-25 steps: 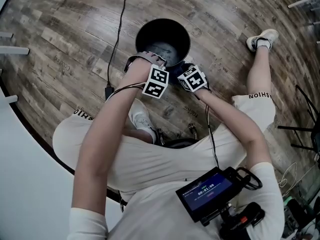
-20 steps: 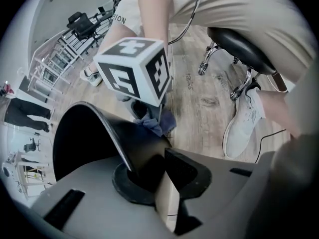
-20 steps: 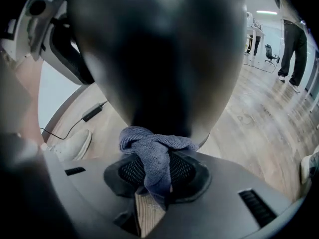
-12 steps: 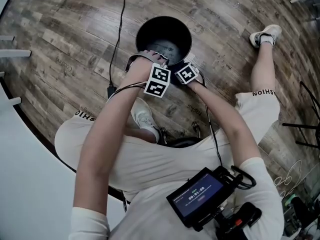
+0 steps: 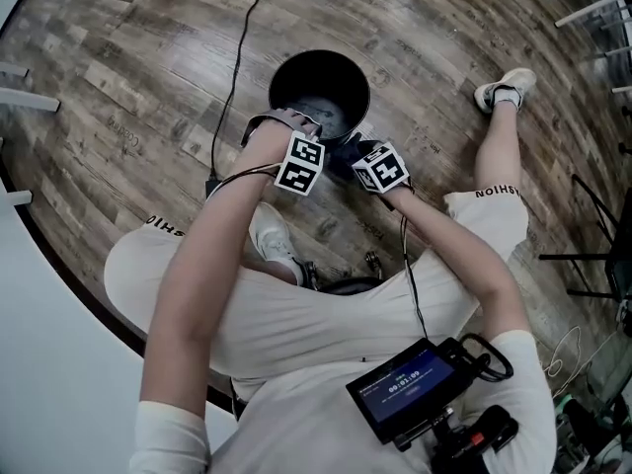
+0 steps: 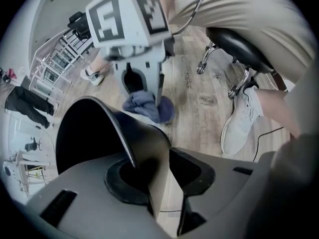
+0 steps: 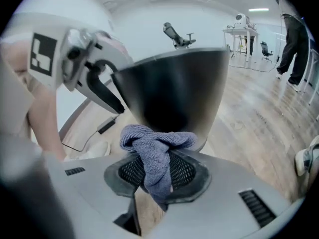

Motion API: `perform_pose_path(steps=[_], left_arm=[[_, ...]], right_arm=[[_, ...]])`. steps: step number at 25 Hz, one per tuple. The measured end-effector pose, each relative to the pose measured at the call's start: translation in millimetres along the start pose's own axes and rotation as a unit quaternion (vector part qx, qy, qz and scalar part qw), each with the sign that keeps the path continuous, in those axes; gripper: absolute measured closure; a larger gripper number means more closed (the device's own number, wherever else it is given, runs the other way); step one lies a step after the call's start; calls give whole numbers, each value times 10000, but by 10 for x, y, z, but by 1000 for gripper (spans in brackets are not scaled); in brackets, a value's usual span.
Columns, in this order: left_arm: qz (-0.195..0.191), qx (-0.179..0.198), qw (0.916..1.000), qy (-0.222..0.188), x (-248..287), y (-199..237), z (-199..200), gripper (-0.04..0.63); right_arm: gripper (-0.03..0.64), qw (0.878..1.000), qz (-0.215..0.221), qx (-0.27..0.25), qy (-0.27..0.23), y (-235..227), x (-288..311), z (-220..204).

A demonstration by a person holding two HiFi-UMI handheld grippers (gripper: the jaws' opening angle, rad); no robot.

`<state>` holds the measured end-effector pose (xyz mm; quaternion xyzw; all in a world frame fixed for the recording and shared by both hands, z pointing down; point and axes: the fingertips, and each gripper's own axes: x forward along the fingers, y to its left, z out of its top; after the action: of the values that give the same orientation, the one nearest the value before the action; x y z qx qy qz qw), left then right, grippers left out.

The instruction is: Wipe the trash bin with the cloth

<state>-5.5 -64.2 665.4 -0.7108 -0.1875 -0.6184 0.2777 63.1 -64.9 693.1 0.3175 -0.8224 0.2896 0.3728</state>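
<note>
Head camera is looking steeply down from above the person onto the left tool [image 5: 294,131], right tool [image 5: 354,154] and trash bin [image 5: 336,77]. Left tool's camera is riding close behind its jaws, which have just been opening astride the bin rim, and is facing the right tool. Right tool's camera is looking close up over the cloth [image 7: 157,156] at the bin wall. All three views are sharing the bin.
</note>
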Motion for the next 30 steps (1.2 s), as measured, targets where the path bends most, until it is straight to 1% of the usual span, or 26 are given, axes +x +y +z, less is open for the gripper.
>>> perform_pose_path(steps=[3,6,7,9,12,16,23,27,30], left_arm=[[-6,27,10000,92,7,-25,-55,474],[-23,31,9999,126,52,-61,-69,475],[-4,26,9999,126,59,-52,-66,485],[26,-35,10000,87,55,-18,-43,534],[42,-40,9999,89,63,13,-22,537],[54,13,10000,61,83,20,13,537],[46,-37,9999,-116,89,51,107,535],[51,-78,9998,-174,94,61,129,535],[65,-89,9998,-178,102,77,136,534]], right_arm=[[508,9989,100,72,-454,206,-393,282],[508,9967,133,81,-797,336,-621,540],[508,9962,136,75,-854,348,-650,602],[508,9962,139,66,-863,332,-638,673],[508,9973,156,139,-705,271,-528,638],[508,9985,151,226,-467,191,-279,454],[508,9998,38,121,170,-86,321,-9],[508,9990,5,-3,442,-227,667,-264],[508,9982,-107,-53,590,-322,876,-399]])
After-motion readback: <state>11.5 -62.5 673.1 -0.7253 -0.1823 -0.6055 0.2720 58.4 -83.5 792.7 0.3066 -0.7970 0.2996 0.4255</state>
